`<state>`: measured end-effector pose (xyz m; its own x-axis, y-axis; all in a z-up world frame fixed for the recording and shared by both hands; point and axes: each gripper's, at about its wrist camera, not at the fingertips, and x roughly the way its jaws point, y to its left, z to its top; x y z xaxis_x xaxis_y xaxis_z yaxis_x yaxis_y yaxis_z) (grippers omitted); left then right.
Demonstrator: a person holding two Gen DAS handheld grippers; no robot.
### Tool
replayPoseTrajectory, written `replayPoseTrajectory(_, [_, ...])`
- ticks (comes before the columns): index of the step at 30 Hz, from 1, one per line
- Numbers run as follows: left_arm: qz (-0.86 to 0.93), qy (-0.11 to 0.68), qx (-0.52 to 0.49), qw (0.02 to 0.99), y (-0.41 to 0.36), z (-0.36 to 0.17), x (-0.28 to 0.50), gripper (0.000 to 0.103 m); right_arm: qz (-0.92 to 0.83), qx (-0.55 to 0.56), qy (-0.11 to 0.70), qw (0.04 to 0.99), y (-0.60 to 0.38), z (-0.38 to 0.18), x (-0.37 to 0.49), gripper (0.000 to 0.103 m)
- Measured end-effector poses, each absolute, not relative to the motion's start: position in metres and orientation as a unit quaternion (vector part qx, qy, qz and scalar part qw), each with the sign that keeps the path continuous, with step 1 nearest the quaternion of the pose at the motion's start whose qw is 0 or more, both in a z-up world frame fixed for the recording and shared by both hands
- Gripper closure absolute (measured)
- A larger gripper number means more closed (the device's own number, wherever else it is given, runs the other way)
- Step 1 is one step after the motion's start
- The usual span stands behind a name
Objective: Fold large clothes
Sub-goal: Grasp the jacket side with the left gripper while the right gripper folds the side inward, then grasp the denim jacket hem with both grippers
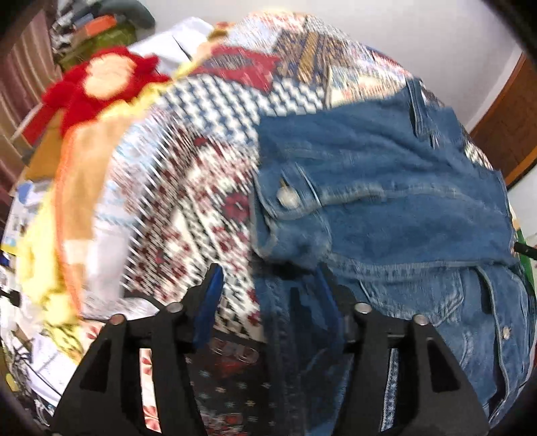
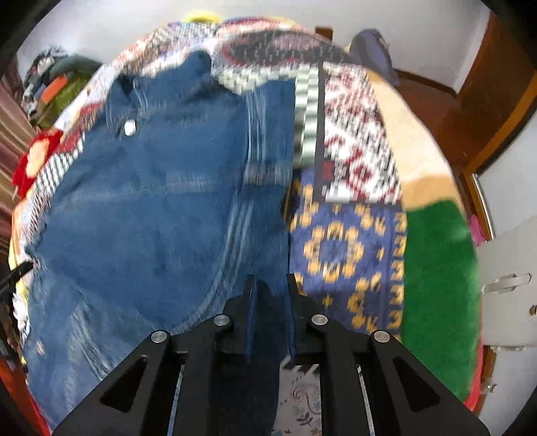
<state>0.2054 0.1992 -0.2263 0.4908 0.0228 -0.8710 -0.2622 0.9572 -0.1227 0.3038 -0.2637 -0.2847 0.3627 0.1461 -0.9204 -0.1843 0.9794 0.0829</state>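
A blue denim jacket (image 1: 386, 167) lies folded over itself on a patterned bedspread (image 1: 201, 167), with a metal button on its cuff. My left gripper (image 1: 265, 278) hovers over the jacket's left edge with its jaws apart; denim lies under and between them, and the pads do not press it. In the right wrist view the jacket (image 2: 151, 201) fills the left half of the picture. My right gripper (image 2: 271, 281) is shut on a fold of the denim at the jacket's right edge, next to the blue and yellow flower patch of the bedspread (image 2: 342, 248).
A red and cream fluffy item (image 1: 104, 77) and an orange-yellow blanket (image 1: 77, 187) lie at the bed's left side. A green and cream blanket (image 2: 436, 285) borders the right side. Cluttered shelves (image 1: 97, 30) stand at the far left, a wooden door (image 2: 486, 84) at the right.
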Motion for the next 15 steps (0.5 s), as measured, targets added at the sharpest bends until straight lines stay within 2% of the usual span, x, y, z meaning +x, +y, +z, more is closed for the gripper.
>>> replayPoseTrajectory(2, [0.094, 0.48, -0.114, 0.865, 0.205, -0.215, 0.211, 0.034, 0.103, -0.014, 0.544, 0.833, -0.261, -0.273, 0.313, 0.092])
replayPoseTrajectory(8, [0.107, 0.46, -0.074, 0.878, 0.212, -0.198, 0.246, 0.027, 0.105, -0.044, 0.516, 0.849, -0.237, -0.252, 0.347, 0.092])
replayPoseTrajectory(15, [0.096, 0.506, -0.076, 0.854, 0.214, -0.235, 0.286, 0.025, 0.081, -0.119, 0.536, 0.832, -0.216, -0.291, 0.387, 0.092])
